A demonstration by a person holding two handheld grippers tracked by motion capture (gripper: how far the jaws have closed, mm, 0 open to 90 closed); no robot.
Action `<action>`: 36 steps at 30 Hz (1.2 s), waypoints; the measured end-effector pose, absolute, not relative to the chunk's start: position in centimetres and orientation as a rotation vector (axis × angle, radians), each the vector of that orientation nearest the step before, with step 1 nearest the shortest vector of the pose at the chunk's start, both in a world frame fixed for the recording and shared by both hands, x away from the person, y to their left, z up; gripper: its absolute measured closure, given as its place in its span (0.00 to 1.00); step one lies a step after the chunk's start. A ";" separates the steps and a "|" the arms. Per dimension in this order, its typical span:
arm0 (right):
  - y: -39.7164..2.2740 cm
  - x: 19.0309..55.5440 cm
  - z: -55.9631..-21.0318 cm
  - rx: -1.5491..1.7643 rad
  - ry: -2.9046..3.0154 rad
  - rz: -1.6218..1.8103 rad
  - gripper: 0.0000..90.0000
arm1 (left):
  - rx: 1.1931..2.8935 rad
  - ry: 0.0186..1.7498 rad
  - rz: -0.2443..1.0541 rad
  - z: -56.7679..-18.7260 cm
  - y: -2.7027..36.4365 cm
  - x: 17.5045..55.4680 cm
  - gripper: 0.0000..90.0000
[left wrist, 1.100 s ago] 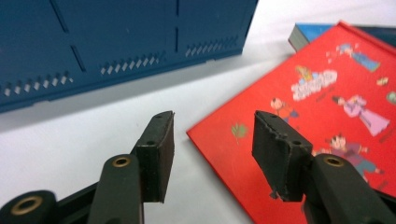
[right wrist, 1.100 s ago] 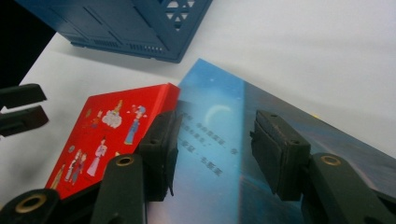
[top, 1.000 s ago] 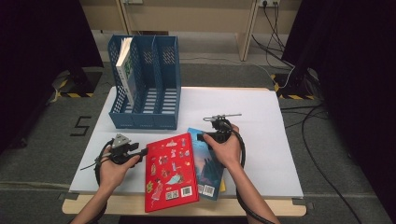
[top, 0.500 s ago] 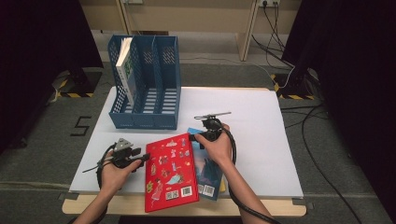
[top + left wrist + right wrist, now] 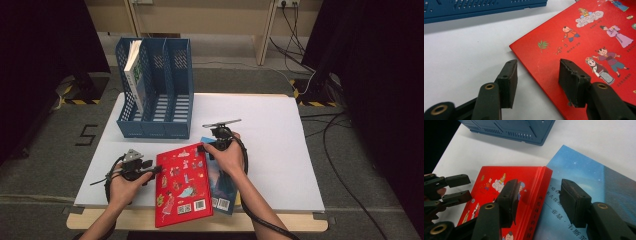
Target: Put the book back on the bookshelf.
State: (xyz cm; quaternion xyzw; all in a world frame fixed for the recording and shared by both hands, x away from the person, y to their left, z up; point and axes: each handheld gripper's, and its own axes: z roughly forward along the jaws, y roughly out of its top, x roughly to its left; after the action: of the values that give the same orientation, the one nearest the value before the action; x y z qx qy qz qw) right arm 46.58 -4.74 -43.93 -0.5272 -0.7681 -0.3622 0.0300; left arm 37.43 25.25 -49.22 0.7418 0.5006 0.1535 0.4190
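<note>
Black rubber-padded jaws of the right gripper (image 5: 537, 197) stand wide apart and hold nothing: one jaw hangs over the cover of the red hardback picture book (image 5: 506, 195), the other over the blue paperback book (image 5: 584, 175), and the red book's spine runs up between them. From the high view the right gripper (image 5: 204, 148) sits at the far right corner of the red hardback picture book (image 5: 183, 182), with the person's right hand (image 5: 227, 155) wrapped round its body and a black cable looping back along the forearm.

At the red book's left edge, the left gripper (image 5: 537, 75) is also open, its jaws partly spread with nothing pinched. One pad hovers above the white tabletop (image 5: 461, 55) just beside the book, while the other is over the red cover (image 5: 579, 37) near its far left corner; whether that pad touches the cover I cannot tell. In the high view the left gripper (image 5: 155, 170) points at the red book from the left, held in the left hand (image 5: 125, 185).

Lying flat at the near edge of the white table (image 5: 280, 140), the red book overlaps the blue paperback (image 5: 225, 187), which pokes out from beneath its right side. Beyond the red book, well apart from it, stands a blue plastic slotted file rack (image 5: 165, 90) with one green-and-white book (image 5: 134, 70) upright in its leftmost compartment.
</note>
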 end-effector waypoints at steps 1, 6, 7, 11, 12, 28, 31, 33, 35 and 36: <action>-4.6 46.6 -44.1 -1.623 -2.368 -1.119 0.55 | 1.859 1.256 0.384 -49.2 25.3 37.4 0.54; -4.2 46.7 -44.3 -1.611 -2.372 -1.105 0.55 | 1.848 1.263 0.376 -49.3 25.3 37.4 0.54; -4.1 46.7 -44.2 -1.614 -2.368 -1.100 0.55 | 1.848 1.263 0.376 -49.3 25.3 37.4 0.54; -3.8 46.8 -44.2 -1.607 -2.378 -1.087 0.54 | 1.848 1.265 0.378 -49.3 25.3 37.4 0.54; -3.8 46.8 -44.2 -1.608 -2.377 -1.084 0.54 | 1.847 1.265 0.377 -49.3 25.4 37.4 0.54; -3.2 47.3 -44.4 -1.594 -2.350 -1.084 0.54 | 1.832 1.276 0.346 -49.4 25.5 37.5 0.54; -3.3 47.4 -44.4 -1.591 -2.337 -1.085 0.54 | 1.831 1.276 0.345 -49.4 25.5 37.5 0.55; -3.3 47.6 -44.5 -1.594 -2.318 -1.080 0.54 | 1.827 1.275 0.342 -49.5 25.6 37.5 0.55; -3.4 47.7 -44.6 -1.583 -2.309 -1.090 0.54 | 1.825 1.275 0.343 -49.5 25.6 37.4 0.55; -3.5 47.7 -44.5 -1.589 -2.301 -1.087 0.54 | 1.823 1.272 0.344 -49.5 25.5 37.4 0.55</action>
State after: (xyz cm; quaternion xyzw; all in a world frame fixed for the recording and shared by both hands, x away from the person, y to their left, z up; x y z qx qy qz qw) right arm 47.73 -3.46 -44.55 -0.5282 -0.7651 -0.3614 0.0706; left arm 37.43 25.55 -49.50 0.7312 0.5101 0.1379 0.4313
